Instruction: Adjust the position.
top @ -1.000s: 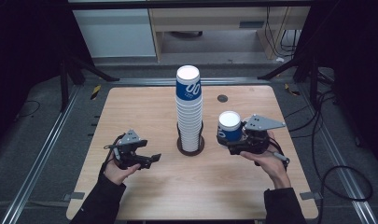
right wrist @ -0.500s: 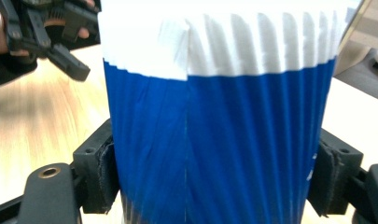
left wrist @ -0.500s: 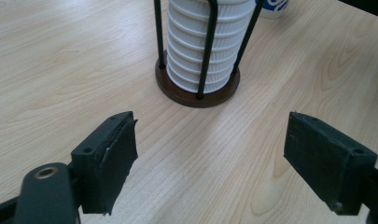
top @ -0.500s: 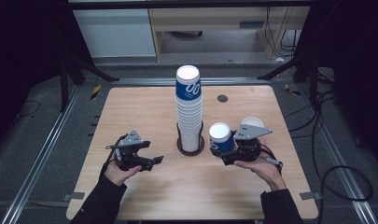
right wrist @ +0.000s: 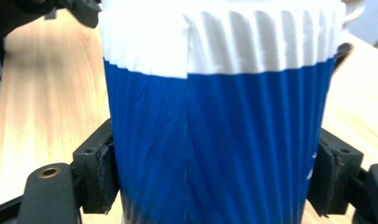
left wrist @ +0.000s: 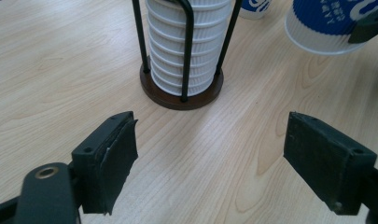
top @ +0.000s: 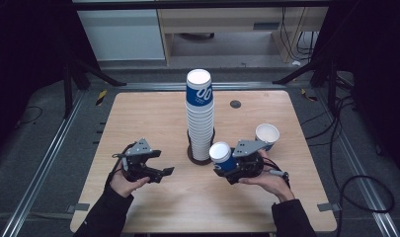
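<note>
Cup (top: 221, 155) sits clamped in our right gripper (top: 232, 167) just beside the cup stack (top: 199, 116); our left gripper (top: 160, 173) gapes wide, left of the stack

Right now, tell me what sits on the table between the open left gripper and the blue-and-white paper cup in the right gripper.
In the high view, the tall cup stack in its wire holder stands between left gripper and held cup.

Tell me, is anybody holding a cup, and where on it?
Yes. The right gripper holds a blue-and-white paper cup, its jaws pressing on opposite sides of the blue wall. The left gripper is open and holds nothing.
</note>
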`<action>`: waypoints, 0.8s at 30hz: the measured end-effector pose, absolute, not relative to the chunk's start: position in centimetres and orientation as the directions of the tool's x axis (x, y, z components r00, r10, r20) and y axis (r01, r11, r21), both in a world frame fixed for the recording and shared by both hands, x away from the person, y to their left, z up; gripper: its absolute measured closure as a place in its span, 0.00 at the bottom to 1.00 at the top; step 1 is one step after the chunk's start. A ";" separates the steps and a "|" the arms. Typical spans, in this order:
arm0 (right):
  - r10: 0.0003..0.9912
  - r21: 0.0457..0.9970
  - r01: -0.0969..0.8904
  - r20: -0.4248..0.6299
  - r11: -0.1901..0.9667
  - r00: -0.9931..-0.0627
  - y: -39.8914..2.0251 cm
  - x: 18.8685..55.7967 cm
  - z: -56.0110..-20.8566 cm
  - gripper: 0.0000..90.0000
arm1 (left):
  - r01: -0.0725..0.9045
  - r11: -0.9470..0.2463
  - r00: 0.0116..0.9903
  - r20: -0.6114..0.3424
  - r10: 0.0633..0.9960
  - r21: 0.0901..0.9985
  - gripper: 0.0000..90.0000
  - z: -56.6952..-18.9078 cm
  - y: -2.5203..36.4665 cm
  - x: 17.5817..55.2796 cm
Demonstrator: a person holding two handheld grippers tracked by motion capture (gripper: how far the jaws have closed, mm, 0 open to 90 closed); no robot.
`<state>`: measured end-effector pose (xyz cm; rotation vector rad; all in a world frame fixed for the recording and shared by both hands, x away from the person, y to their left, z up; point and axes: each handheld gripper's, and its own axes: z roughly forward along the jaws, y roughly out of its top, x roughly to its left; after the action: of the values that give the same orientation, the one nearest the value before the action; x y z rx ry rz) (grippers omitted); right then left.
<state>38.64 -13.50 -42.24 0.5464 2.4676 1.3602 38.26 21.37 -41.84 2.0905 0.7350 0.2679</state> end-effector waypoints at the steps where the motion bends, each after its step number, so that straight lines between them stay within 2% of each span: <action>1: 0.438 0.848 0.192 -0.052 0.494 -0.897 -13.3 38.6 -42.4 0.23 | 0.401 -0.438 0.803 -0.079 0.591 0.804 0.19 -41.8 21.3 38.2; 24: 0.293 0.792 0.143 -0.046 0.593 -0.955 -10.4 38.4 -44.1 0.23 | 0.342 -0.514 0.867 -0.053 0.496 0.787 0.19 -41.4 19.6 37.1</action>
<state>38.40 -10.38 -44.07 0.3658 2.6477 1.2932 37.08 19.56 -41.41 2.1596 0.6046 0.2239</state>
